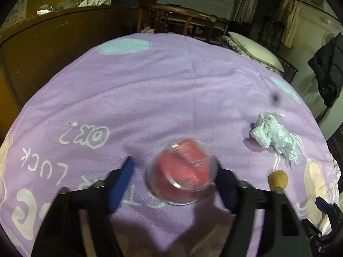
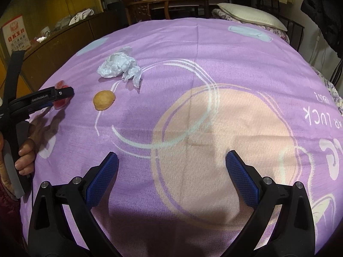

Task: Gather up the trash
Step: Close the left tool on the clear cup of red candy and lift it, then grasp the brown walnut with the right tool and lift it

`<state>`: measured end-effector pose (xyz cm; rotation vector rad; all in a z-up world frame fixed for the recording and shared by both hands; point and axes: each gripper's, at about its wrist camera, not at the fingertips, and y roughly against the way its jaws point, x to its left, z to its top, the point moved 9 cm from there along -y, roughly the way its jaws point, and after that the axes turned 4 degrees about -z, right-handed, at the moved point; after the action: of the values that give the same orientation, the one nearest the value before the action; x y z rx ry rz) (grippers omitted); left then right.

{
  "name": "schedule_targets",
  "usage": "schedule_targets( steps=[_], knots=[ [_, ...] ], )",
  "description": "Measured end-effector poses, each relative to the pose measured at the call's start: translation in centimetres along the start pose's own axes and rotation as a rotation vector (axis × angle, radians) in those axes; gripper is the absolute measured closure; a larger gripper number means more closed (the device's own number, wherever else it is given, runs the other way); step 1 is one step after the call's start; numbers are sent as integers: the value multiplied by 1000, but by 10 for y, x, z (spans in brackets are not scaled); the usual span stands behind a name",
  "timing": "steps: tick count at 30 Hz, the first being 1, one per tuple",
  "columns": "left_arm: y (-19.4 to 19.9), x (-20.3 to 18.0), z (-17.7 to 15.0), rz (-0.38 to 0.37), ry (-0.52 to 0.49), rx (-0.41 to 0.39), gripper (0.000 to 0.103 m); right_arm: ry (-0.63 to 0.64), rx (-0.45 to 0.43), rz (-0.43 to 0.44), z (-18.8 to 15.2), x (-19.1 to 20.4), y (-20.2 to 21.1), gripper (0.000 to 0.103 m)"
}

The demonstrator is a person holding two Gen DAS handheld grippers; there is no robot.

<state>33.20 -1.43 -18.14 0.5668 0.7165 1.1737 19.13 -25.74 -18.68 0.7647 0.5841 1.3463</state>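
Note:
A clear plastic cup (image 1: 182,171) with something red inside lies on the purple cloth (image 1: 171,85), blurred. My left gripper (image 1: 173,167) straddles it. The right pad touches the cup's rim and the left pad (image 1: 122,182) stands a little apart, so the jaws are open around it. In the right wrist view the left gripper (image 2: 53,98) reaches in from the left, with the red cup (image 2: 61,101) at its tip. A crumpled white tissue (image 1: 272,137) (image 2: 120,66) and a brown round nut (image 1: 278,177) (image 2: 104,100) lie nearby. My right gripper (image 2: 171,171) hangs open over bare cloth.
The cloth covers a bed with a pillow (image 1: 255,49) at its far right corner. A wooden cabinet (image 1: 42,53) runs along the left and a wooden chair (image 1: 171,17) stands beyond the far edge. A dark jacket (image 1: 328,72) hangs at the right. A person's hand (image 2: 25,150) holds the left gripper's handle.

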Motion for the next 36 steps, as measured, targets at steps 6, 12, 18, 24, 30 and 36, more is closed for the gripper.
schedule_targets(
  steps=[6,12,18,24,30,36],
  knots=[
    [15,-1,-14,-15,-29,-1,49,9,4,-13,-1,0,-1,6],
    [33,14,-34,3,3,10,49,18,-4,-40,2,3,0,6],
    [30,14,-34,17,-7,20,46,51,-31,43,21,36,-6,6],
    [27,10,-34,5,-26,30,37,86,-42,141,47,71,-21,7],
    [27,10,-33,-14,-17,29,35,105,-30,142,54,86,-33,18],
    [27,11,-33,-24,-11,26,35,110,-30,121,57,90,-37,32]
  ],
)
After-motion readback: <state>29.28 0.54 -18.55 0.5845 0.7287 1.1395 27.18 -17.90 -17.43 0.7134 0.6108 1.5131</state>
